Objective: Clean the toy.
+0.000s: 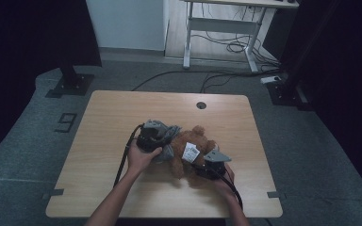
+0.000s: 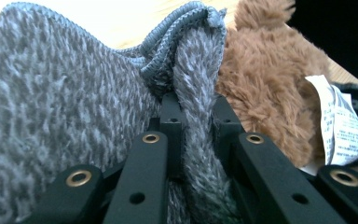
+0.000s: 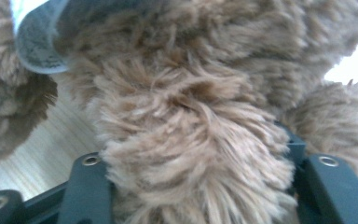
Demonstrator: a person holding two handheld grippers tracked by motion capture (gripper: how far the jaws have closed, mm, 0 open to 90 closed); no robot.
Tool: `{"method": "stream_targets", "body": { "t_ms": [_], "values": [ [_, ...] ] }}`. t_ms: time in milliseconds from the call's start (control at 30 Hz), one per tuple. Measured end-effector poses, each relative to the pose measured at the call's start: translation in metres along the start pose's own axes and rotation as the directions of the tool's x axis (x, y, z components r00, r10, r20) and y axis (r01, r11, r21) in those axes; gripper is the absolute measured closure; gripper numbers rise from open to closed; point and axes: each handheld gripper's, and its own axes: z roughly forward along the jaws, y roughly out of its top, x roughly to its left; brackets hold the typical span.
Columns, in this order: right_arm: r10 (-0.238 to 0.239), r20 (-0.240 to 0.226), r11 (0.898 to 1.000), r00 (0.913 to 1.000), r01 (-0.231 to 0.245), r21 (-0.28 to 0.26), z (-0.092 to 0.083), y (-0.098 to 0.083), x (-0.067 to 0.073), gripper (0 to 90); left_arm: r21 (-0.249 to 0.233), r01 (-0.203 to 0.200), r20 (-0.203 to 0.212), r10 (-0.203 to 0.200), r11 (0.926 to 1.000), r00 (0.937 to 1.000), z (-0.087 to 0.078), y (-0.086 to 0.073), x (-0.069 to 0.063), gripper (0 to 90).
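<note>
one teddy bear [image 1: 191, 146], one grey garment [image 1: 166, 134]

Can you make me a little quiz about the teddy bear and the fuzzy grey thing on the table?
1. True or false: the left gripper has its fingers pinched on the grey knitted garment.
2. Which thing is between the fingers of the right gripper? A) the white tag B) the brown teddy bear C) a cable
3. Fill in: the white tag sits on the ______.

Key:
1. True: a fold of the grey knit runs up between the closed fingers.
2. B: brown fur of the teddy bear fills the gap.
3. Teddy bear, lying on the wooden table.
</note>
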Motion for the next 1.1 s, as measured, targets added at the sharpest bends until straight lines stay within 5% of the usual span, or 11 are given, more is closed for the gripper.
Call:
{"method": "stream_targets", "body": {
  "t_ms": [500, 567, 667, 900, 1100],
  "values": [
    [0.016, -0.097, 1.000, 0.9952, -0.014, 0.018, -0.031, -0.002, -0.001, 21.5, -0.118, 0.000, 0.000, 0.000, 0.9930, 1.0000, -0.019, -0.047, -0.018, 79.5],
    [0.018, -0.121, 1.000, 0.9925, -0.019, -0.011, -0.039, 0.000, -0.001, 20.1, -0.121, -0.005, 0.006, 0.005, 0.9927, 1.0000, -0.019, -0.050, -0.020, 79.5],
    [0.076, -0.138, 0.994, 0.9876, -0.087, -0.072, -0.050, 0.007, -0.003, 18.9, -0.120, -0.021, 0.014, 0.023, 0.9926, 0.9996, -0.019, -0.055, -0.026, 79.5],
    [0.070, -0.127, 0.998, 0.9894, -0.069, 0.009, -0.025, 0.013, 0.016, 7.9, -0.119, -0.036, 0.017, 0.038, 0.9923, 0.9991, -0.022, -0.068, -0.033, 79.5],
    [0.020, -0.093, 0.999, 0.9954, -0.015, 0.045, -0.016, 0.012, 0.022, 25.3, -0.105, -0.017, 0.027, 0.020, 0.9943, 0.9994, -0.022, -0.071, -0.031, 79.4]
  ]
}}
